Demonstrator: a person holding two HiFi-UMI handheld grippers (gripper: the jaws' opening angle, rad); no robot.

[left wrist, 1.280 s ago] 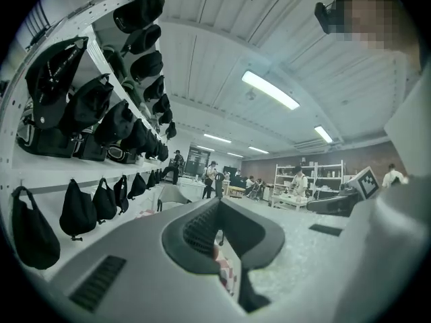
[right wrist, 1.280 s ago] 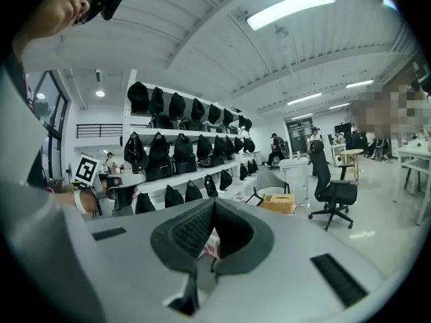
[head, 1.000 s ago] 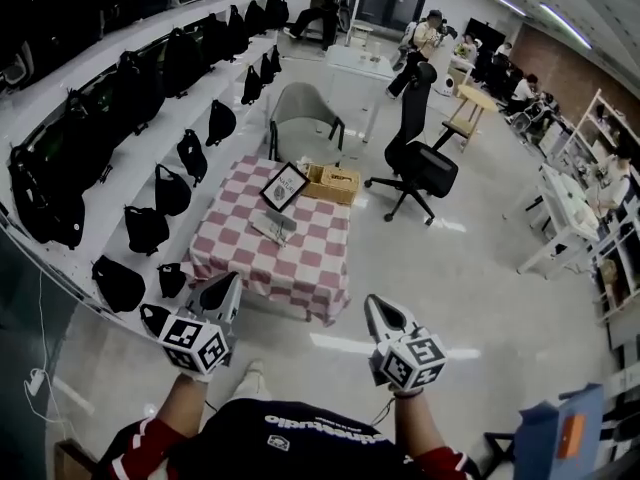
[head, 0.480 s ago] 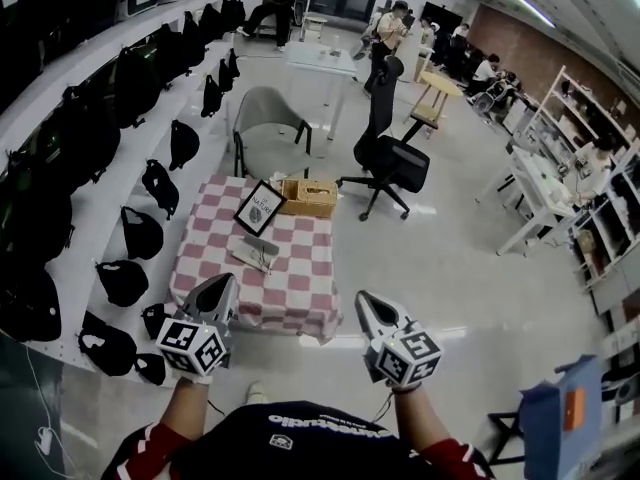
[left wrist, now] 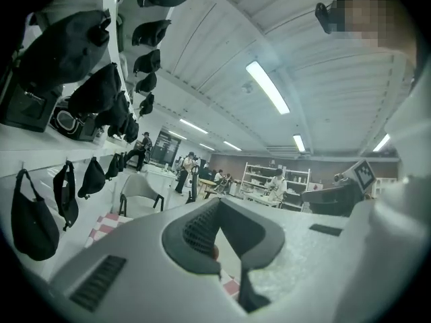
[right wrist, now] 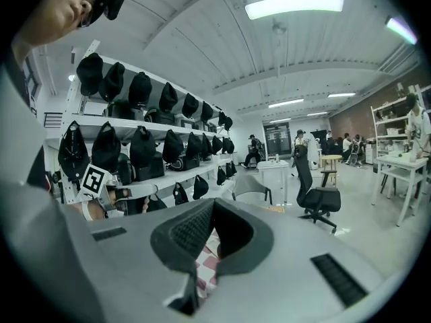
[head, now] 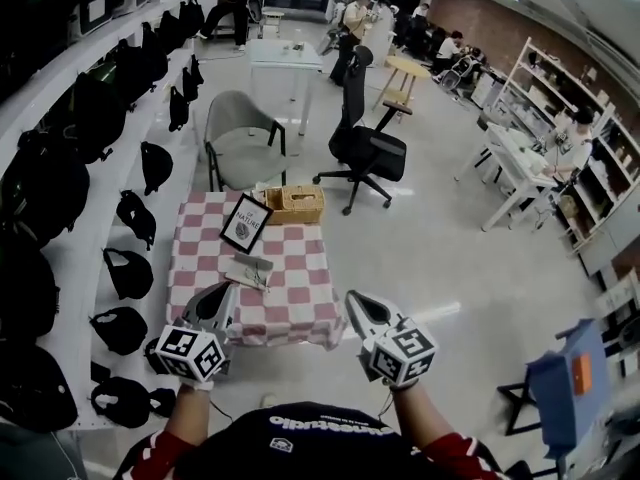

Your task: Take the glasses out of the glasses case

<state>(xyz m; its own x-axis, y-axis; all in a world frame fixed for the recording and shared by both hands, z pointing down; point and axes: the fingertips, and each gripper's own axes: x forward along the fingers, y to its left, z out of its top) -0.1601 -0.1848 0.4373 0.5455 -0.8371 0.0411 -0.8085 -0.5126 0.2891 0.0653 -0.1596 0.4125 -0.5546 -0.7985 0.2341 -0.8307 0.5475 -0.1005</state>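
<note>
A small grey glasses case point(head: 247, 268) lies near the middle of a table under a red-and-white checked cloth point(head: 300, 298), ahead of me in the head view. It is too small to tell whether it is open. My left gripper point(head: 222, 294) hangs in the air at the table's near left edge, short of the case. My right gripper point(head: 354, 304) is held just off the near right corner. In their own views the left gripper point(left wrist: 227, 242) and right gripper point(right wrist: 209, 242) each show jaws meeting at a seam, shut with nothing held.
A framed picture point(head: 245, 223) and a wicker basket point(head: 294, 204) stand at the table's far side. A grey chair point(head: 240, 144) is behind the table, a black office chair point(head: 363, 148) to the right. Shelves of black bags point(head: 130, 208) line the left. People are at the far end.
The table has come closer and lower in the head view as I walk toward it. Both grippers stay shut, held out in front as before.
</note>
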